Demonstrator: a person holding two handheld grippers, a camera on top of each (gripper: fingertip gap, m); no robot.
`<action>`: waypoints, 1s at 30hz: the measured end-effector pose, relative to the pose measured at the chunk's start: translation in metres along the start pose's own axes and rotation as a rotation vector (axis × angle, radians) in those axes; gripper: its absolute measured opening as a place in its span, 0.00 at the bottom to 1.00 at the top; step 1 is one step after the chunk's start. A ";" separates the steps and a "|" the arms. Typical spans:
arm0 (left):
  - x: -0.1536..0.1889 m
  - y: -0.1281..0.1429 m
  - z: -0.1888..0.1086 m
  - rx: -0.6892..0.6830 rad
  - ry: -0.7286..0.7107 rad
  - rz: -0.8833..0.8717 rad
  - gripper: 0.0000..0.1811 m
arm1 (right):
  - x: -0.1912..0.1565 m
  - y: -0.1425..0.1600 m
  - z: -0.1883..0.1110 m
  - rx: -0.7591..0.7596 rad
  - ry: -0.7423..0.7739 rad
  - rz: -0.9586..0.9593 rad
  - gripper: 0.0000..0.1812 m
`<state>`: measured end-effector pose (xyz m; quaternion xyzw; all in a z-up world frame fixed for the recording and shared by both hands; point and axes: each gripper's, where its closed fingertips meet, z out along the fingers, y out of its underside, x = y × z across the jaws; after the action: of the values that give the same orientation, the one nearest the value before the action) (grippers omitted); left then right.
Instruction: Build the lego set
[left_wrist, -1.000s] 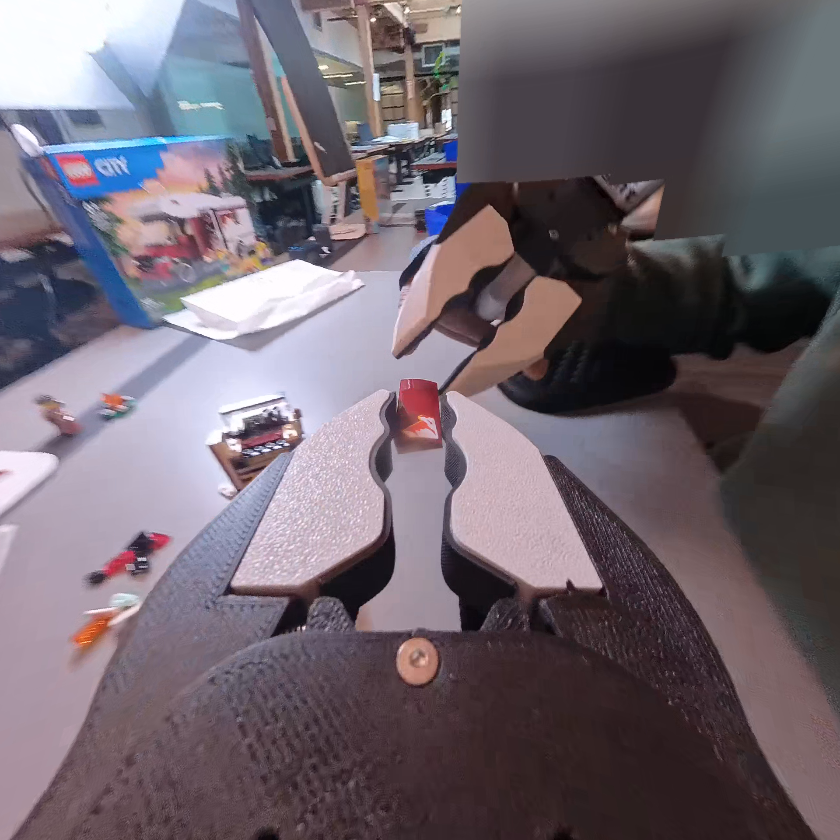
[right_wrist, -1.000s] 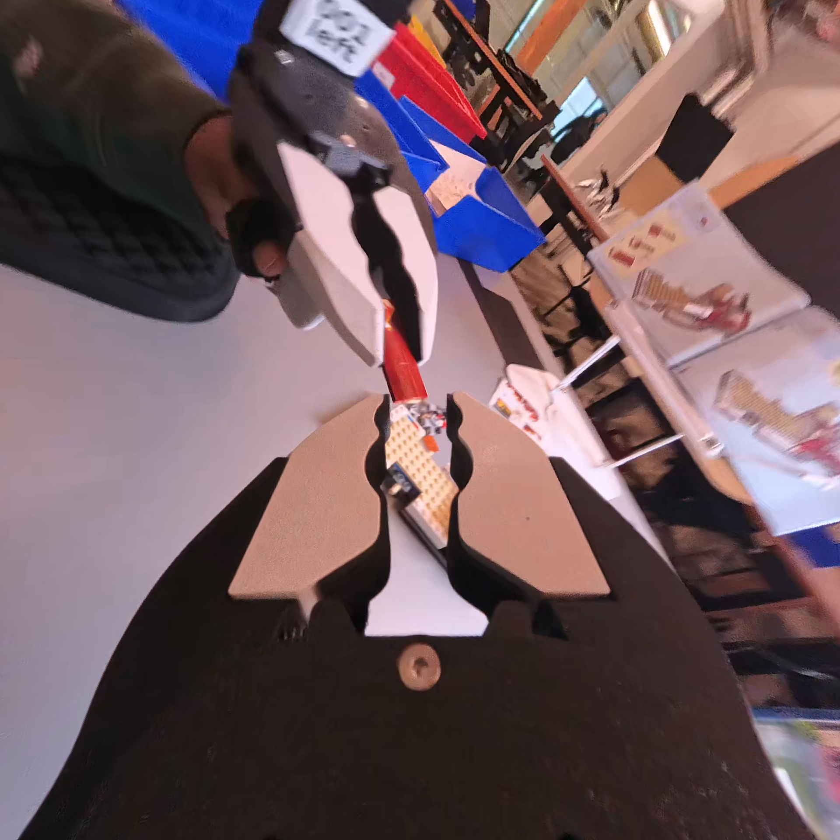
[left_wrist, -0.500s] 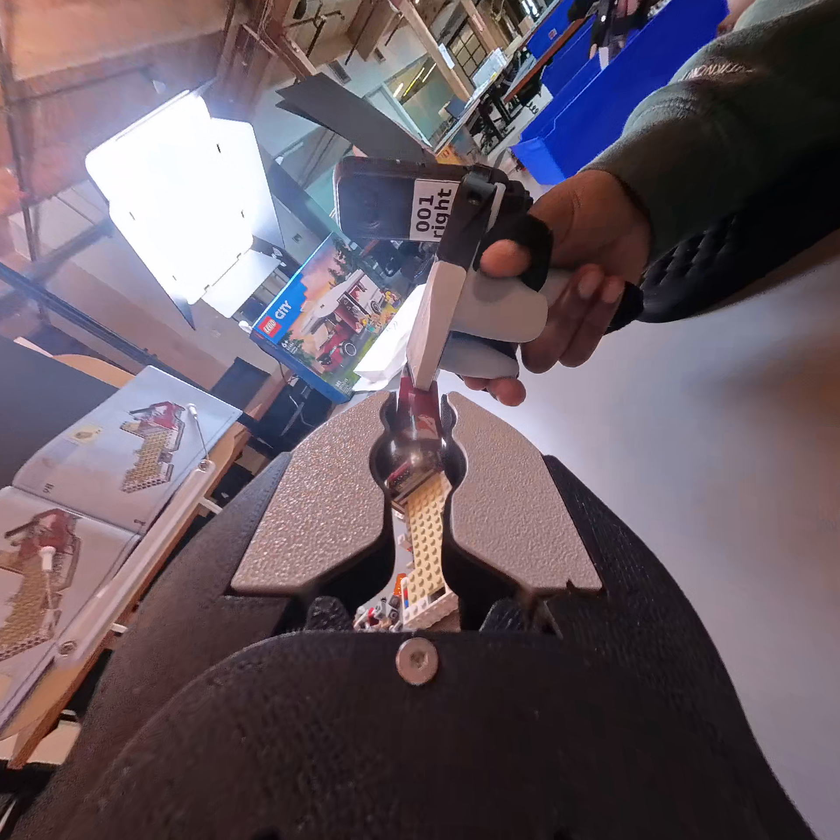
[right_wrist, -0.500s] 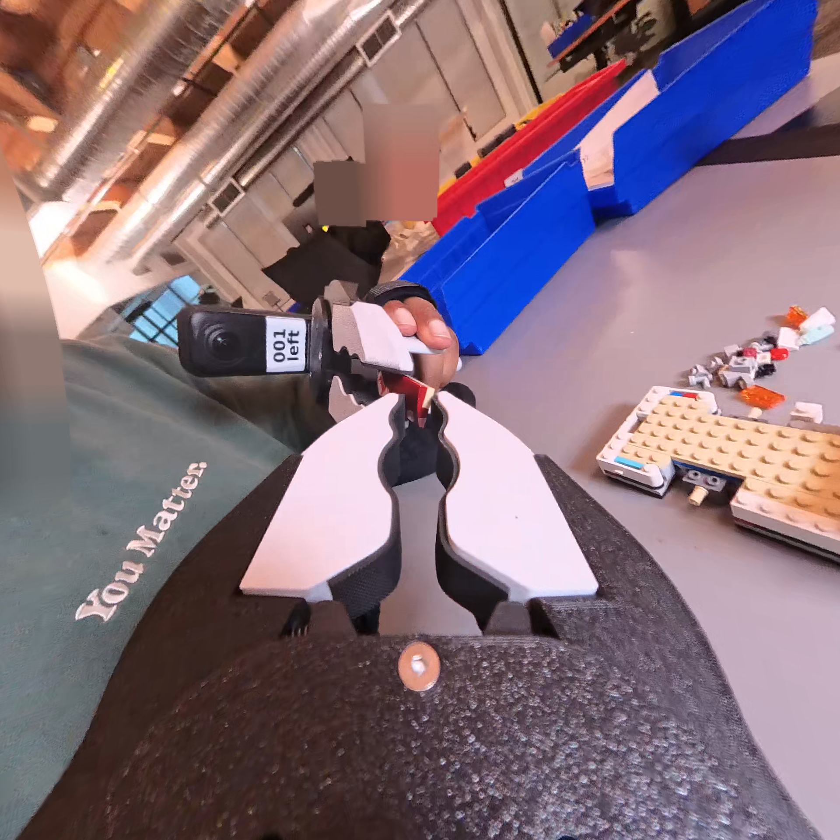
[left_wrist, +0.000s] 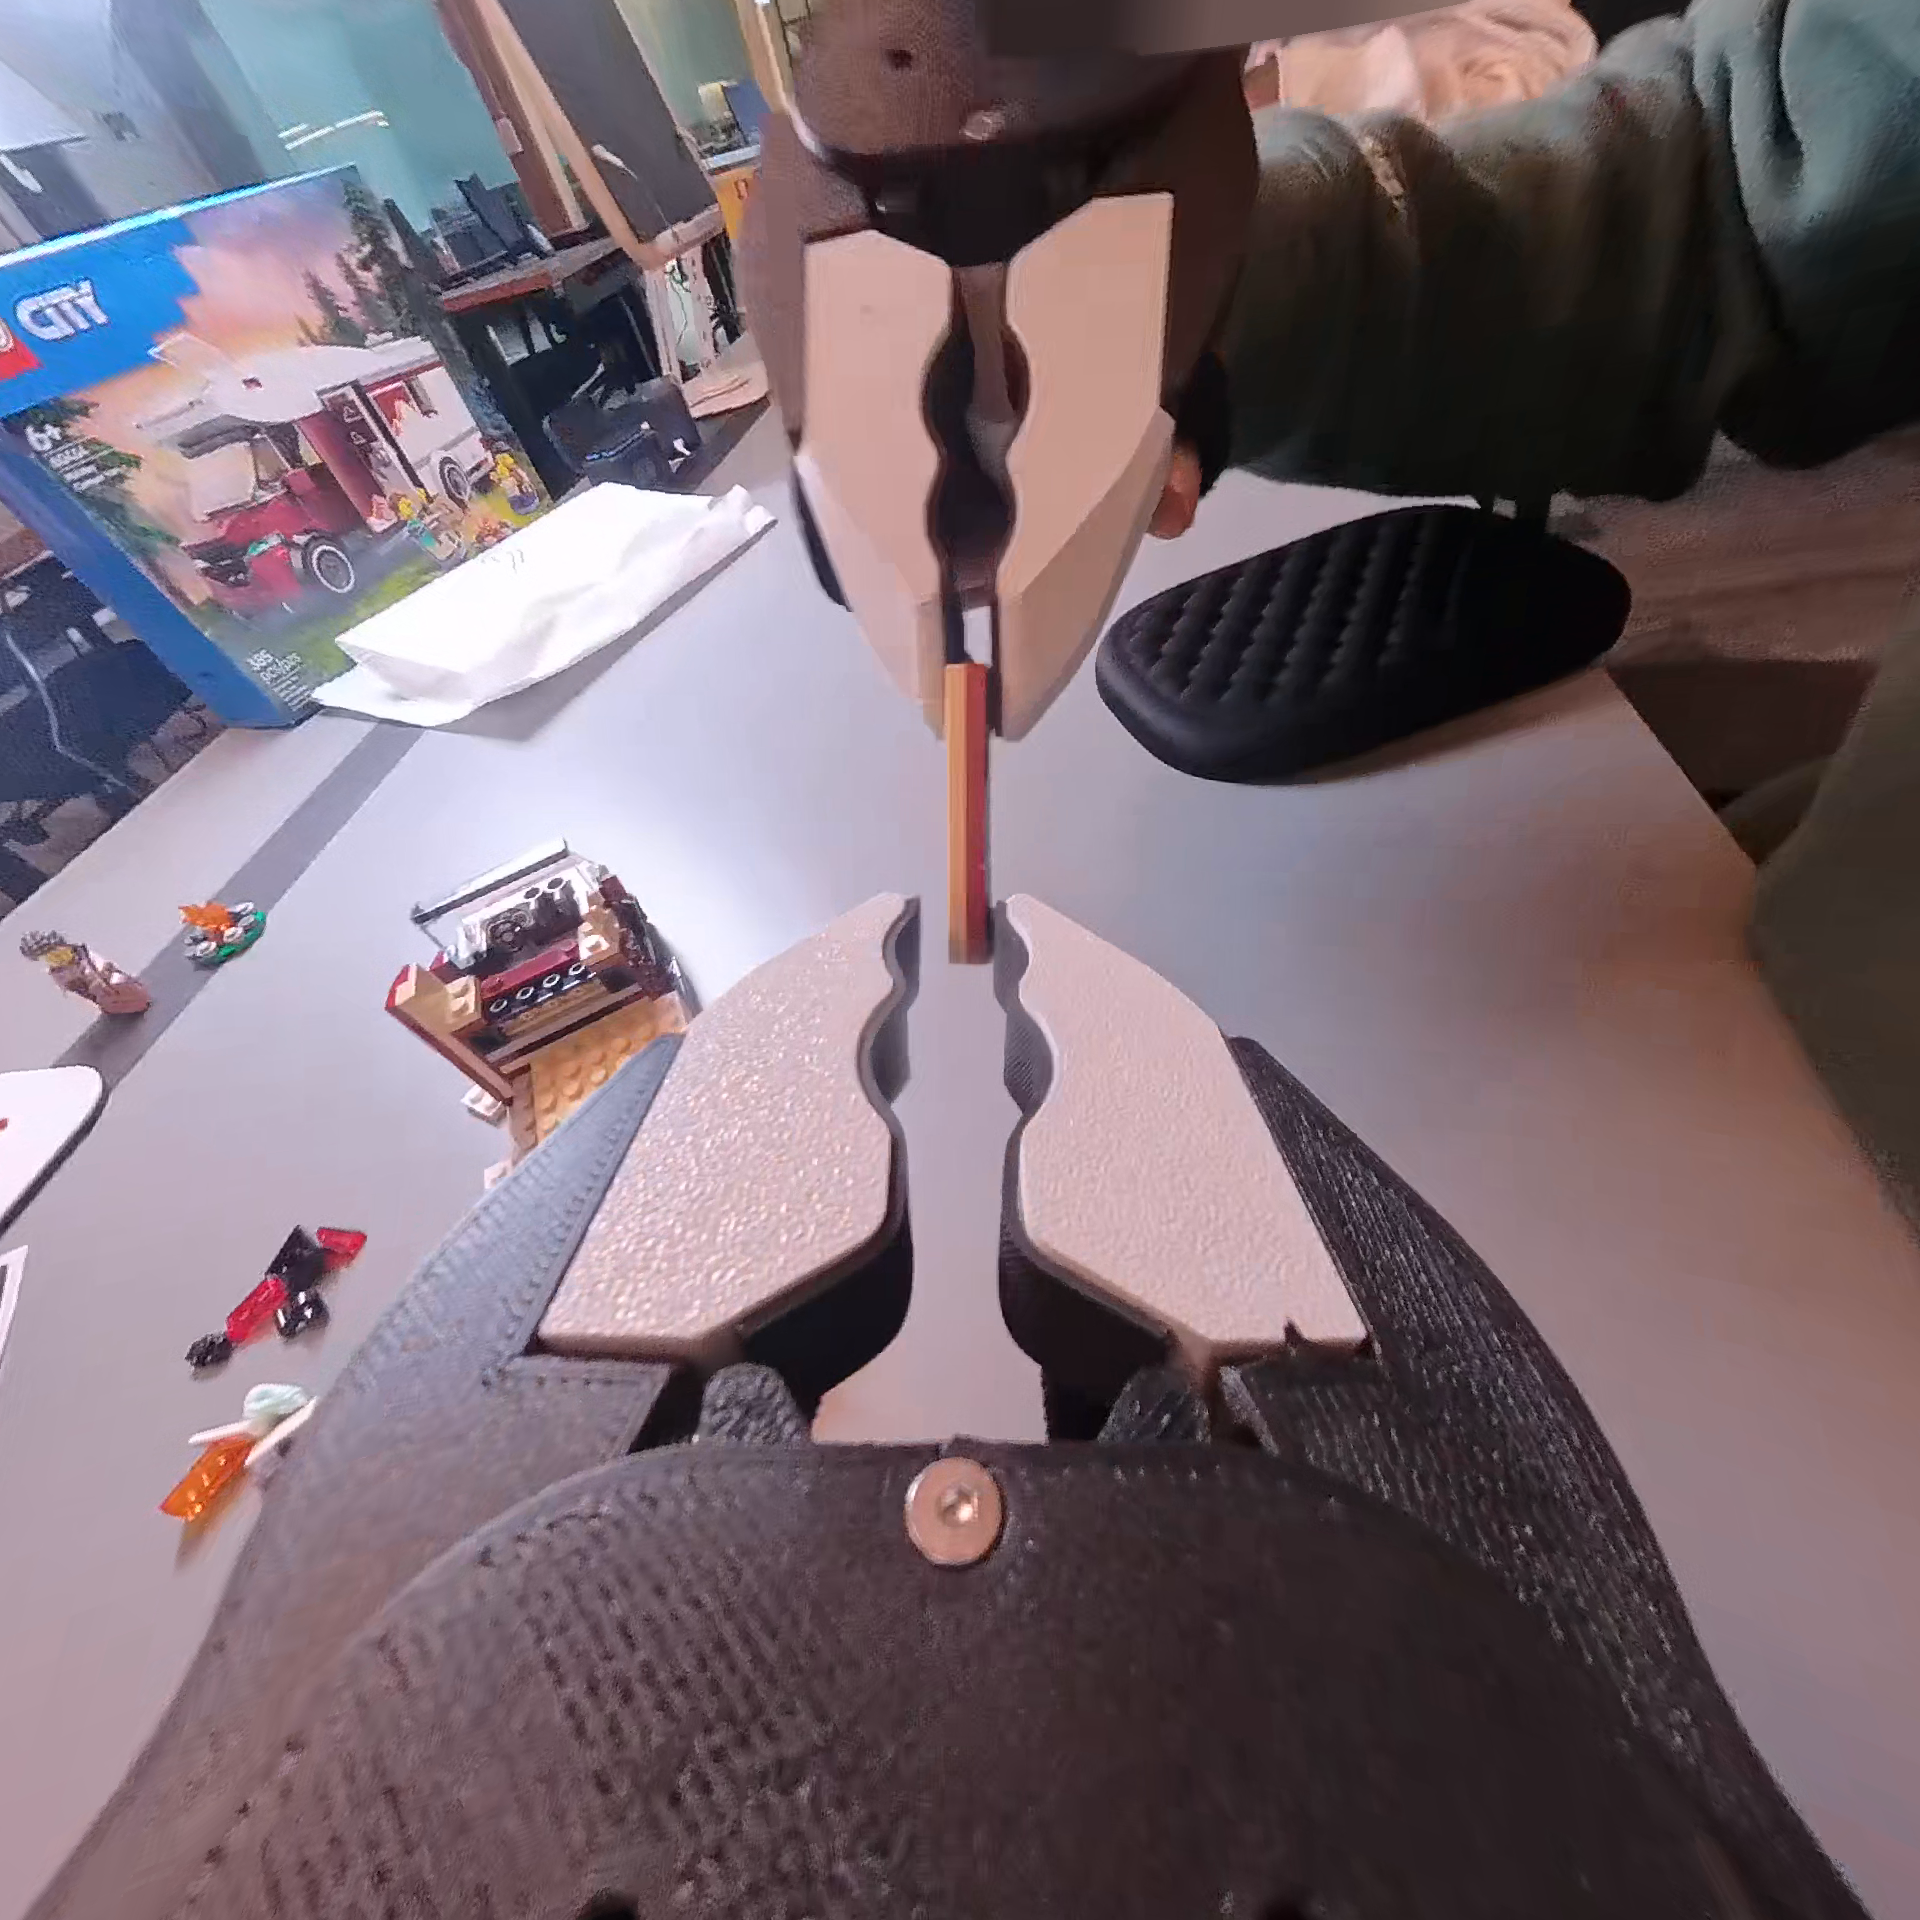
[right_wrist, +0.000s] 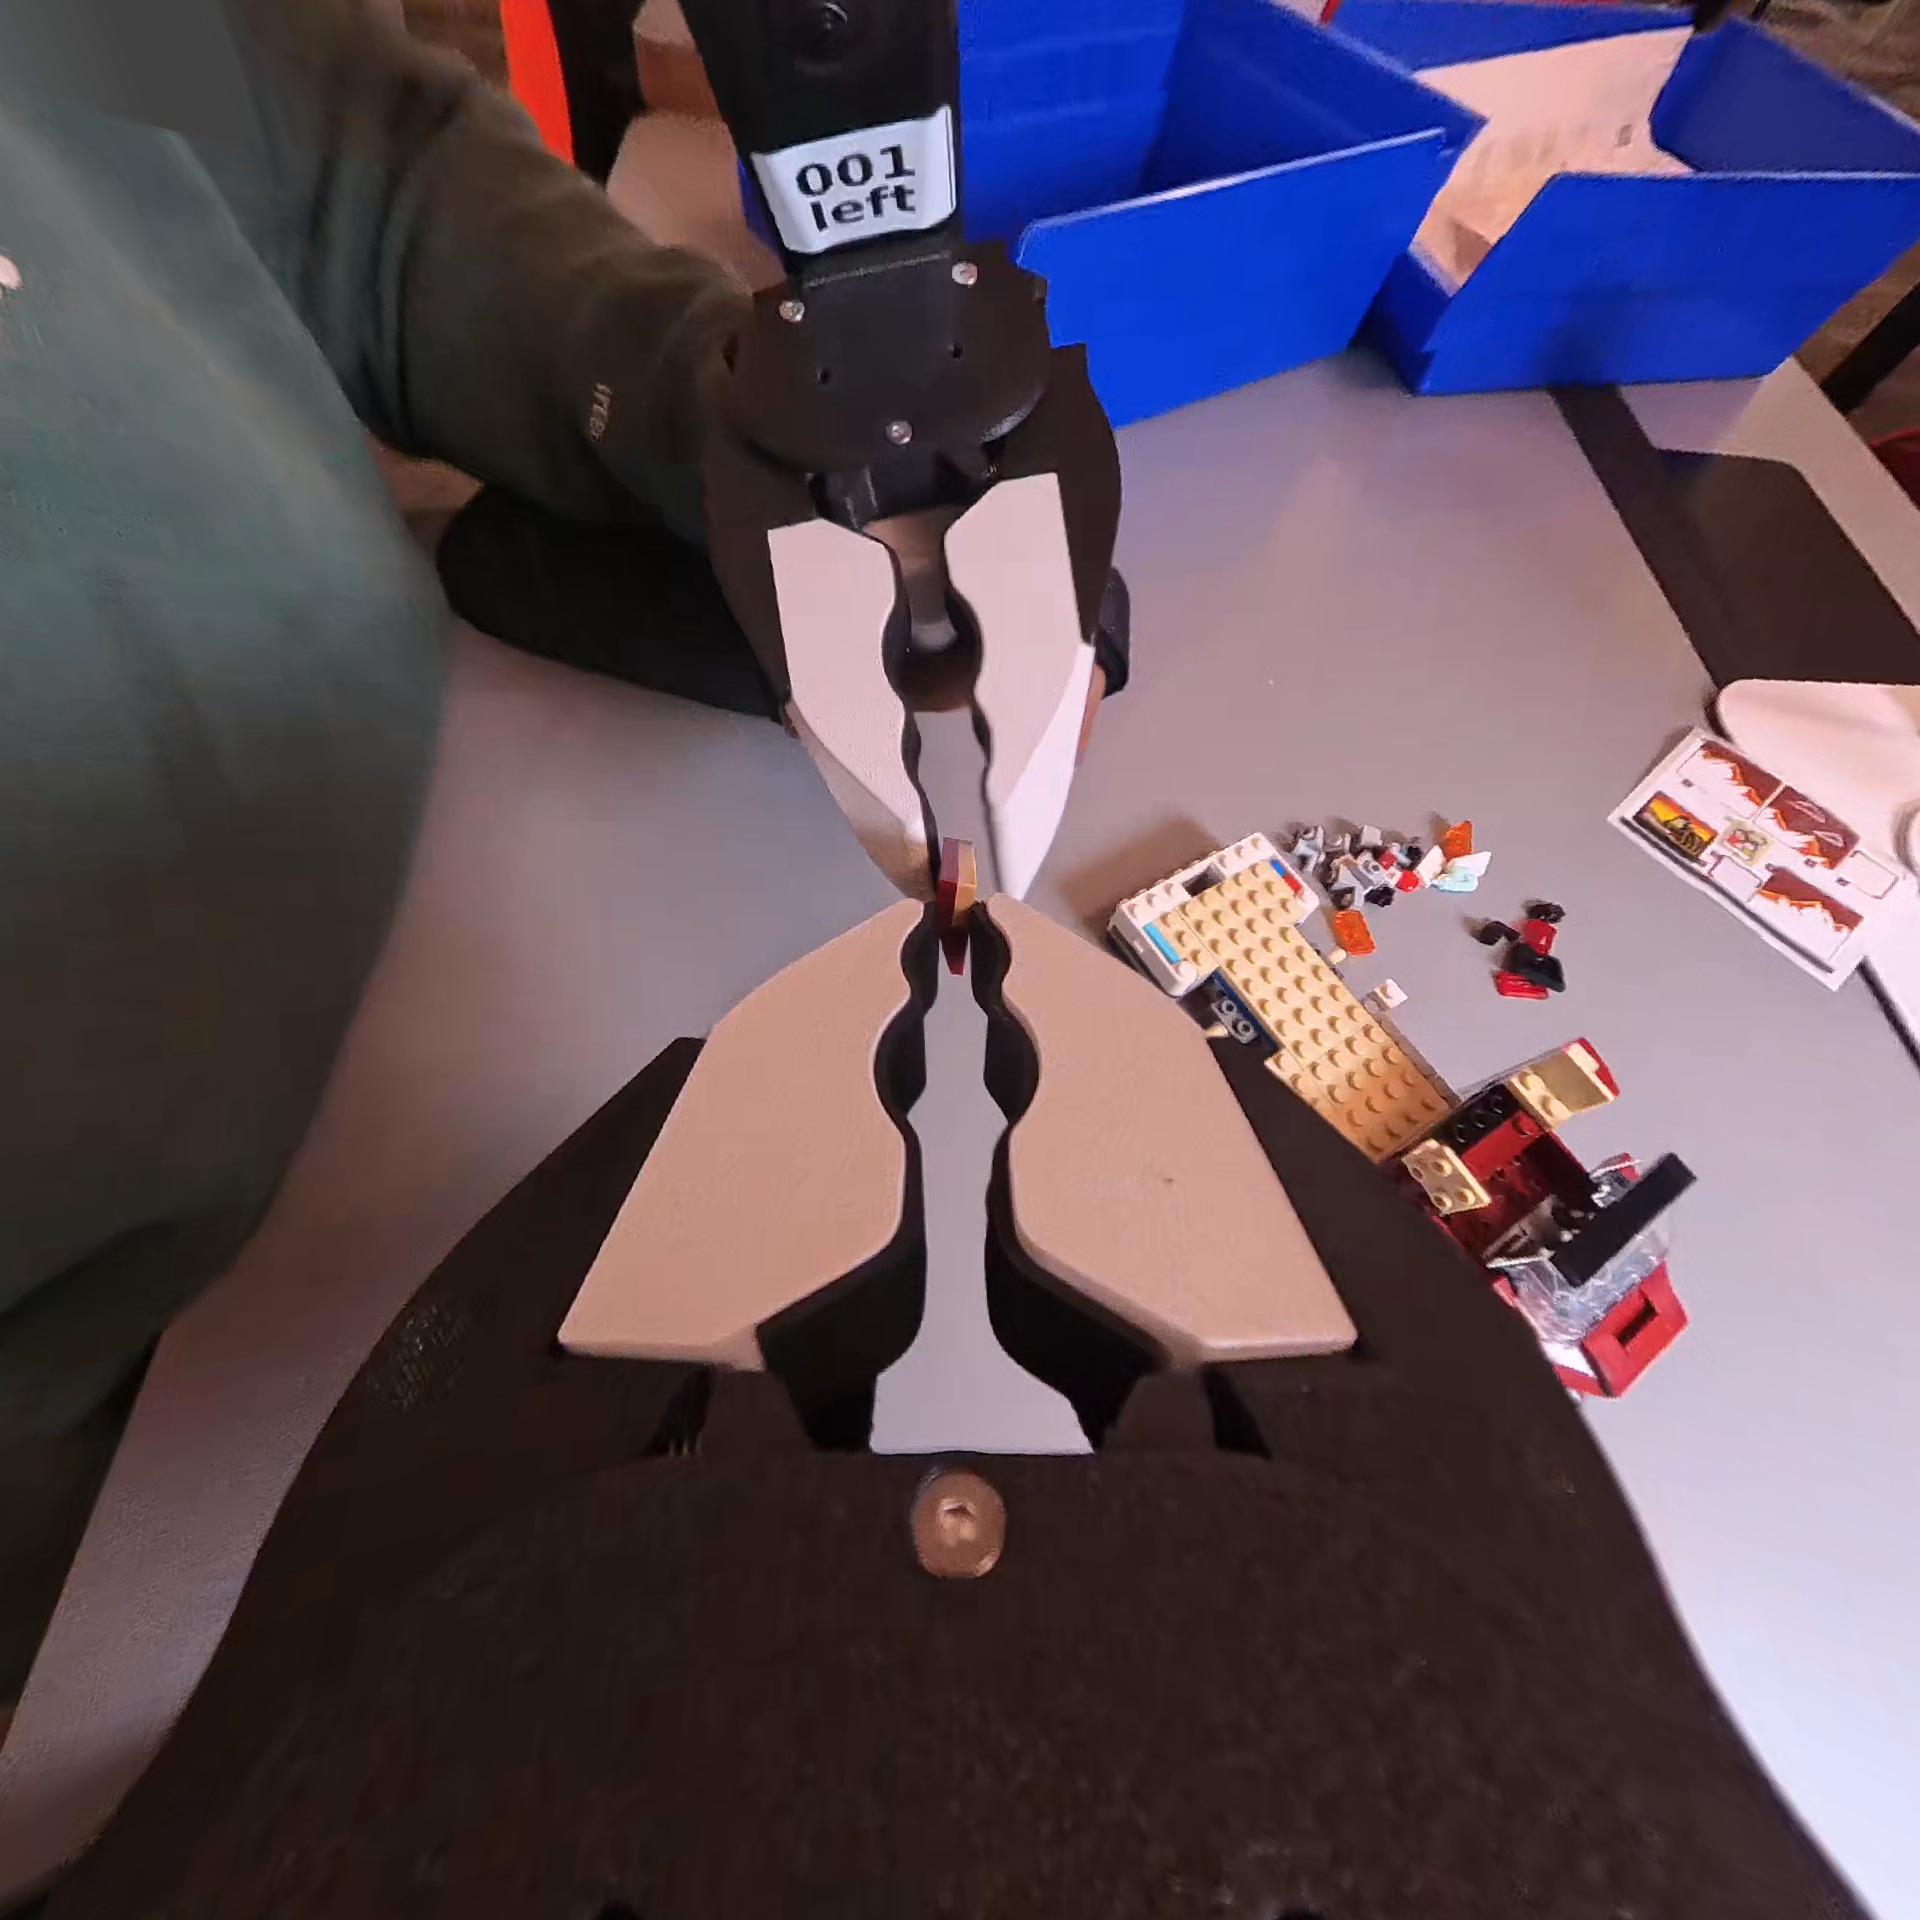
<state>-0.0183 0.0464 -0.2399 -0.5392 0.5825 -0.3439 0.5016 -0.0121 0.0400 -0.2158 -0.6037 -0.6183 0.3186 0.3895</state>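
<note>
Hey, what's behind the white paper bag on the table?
The set's box stands upright right behind the bag. The bag hides the box's lower right corner and anything lying between them.

Place: open workshop or lab hall.
Signs: grey worktable (left_wrist: 1299, 987), blue storage bins (right_wrist: 1226, 239), more desks (left_wrist: 582, 260) behind, timber posts (left_wrist: 520, 114).

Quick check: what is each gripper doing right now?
Left gripper: nearly shut around one end of the thin red-and-tan lego piece.
Right gripper: shut on the other end.
</note>
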 end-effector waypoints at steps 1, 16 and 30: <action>0.002 0.001 0.003 -0.008 0.006 0.011 0.04 | 0.000 0.001 0.001 -0.023 -0.004 -0.019 0.03; -0.028 -0.013 0.005 0.102 -0.157 -0.066 0.04 | 0.036 -0.008 -0.003 0.198 0.143 0.209 0.11; -0.067 0.044 0.020 -0.267 -0.238 -0.091 0.24 | 0.064 0.022 -0.027 -0.006 0.112 0.078 0.03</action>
<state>-0.0172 0.1219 -0.2719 -0.6637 0.5346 -0.2195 0.4749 0.0245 0.1033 -0.2155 -0.6452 -0.5727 0.2974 0.4090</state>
